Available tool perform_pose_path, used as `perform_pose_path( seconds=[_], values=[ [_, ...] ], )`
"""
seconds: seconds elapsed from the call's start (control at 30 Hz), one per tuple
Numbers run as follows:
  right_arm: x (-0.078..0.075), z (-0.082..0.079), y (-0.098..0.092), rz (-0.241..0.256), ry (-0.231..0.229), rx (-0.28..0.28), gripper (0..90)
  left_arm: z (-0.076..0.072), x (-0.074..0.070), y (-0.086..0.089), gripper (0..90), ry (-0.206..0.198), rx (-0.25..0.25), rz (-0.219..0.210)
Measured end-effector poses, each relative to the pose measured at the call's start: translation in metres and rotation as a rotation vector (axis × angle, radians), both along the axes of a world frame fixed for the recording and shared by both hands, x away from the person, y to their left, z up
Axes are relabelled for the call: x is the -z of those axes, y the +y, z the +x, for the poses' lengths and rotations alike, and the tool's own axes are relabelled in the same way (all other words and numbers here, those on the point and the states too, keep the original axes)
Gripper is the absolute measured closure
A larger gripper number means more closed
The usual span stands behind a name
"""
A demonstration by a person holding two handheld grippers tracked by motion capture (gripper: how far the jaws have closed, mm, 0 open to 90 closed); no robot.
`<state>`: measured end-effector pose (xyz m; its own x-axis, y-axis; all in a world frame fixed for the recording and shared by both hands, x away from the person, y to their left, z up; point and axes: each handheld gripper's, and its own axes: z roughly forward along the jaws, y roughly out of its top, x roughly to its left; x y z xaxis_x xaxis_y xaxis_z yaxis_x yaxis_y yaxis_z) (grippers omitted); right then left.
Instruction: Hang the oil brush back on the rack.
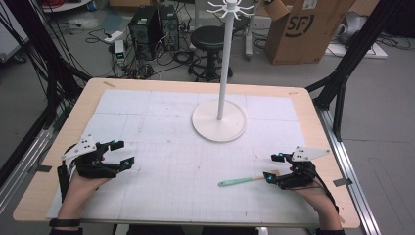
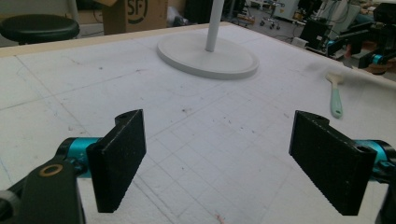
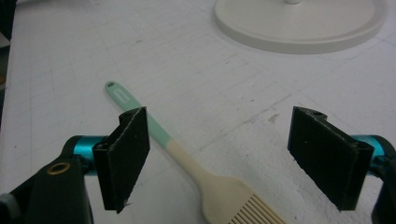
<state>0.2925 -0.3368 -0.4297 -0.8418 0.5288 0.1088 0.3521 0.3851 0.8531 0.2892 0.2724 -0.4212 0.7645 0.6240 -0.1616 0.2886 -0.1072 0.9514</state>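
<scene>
We see the brush (image 1: 241, 180) lying flat on the white mat (image 1: 161, 147), nearer to us than the stand (image 1: 219, 120) and a little to its right. Its mint handle points left, its cream head with the bristles points right. In the right gripper view the brush (image 3: 196, 163) lies between the two black jaws, the handle running past the left one, and neither jaw touches it.

Our right gripper (image 1: 274, 167) sits just to the right of the brush head, jaws spread wide and holding nothing. In the left gripper view the brush (image 2: 335, 95) shows well to the right of the stand (image 2: 208, 57).

Our left gripper (image 1: 122, 152) rests well to the left of the stand and nearer to us, far from the brush. Its jaws are spread too, with bare mat between them.
</scene>
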Motion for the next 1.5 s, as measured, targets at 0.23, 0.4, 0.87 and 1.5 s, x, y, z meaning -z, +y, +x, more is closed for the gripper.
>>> perform_pose_path(
  seconds=[0.23,0.4,0.87,1.5],
  values=[
    [0.006,0.000,0.012,-0.051,0.007,-0.103,36.9,-0.001,0.000,-0.001,19.8,0.005,0.005,0.011],
    [0.011,0.001,0.018,-0.086,0.020,-0.130,42.9,-0.001,0.001,-0.002,20.1,0.009,0.008,0.018],
    [0.018,0.001,0.032,-0.206,0.004,-0.176,62.4,-0.001,0.002,-0.004,20.6,0.018,0.015,0.029],
    [0.014,0.001,0.032,-0.246,-0.005,-0.153,82.9,-0.002,0.004,-0.006,21.8,0.023,0.018,0.037]
  ],
)
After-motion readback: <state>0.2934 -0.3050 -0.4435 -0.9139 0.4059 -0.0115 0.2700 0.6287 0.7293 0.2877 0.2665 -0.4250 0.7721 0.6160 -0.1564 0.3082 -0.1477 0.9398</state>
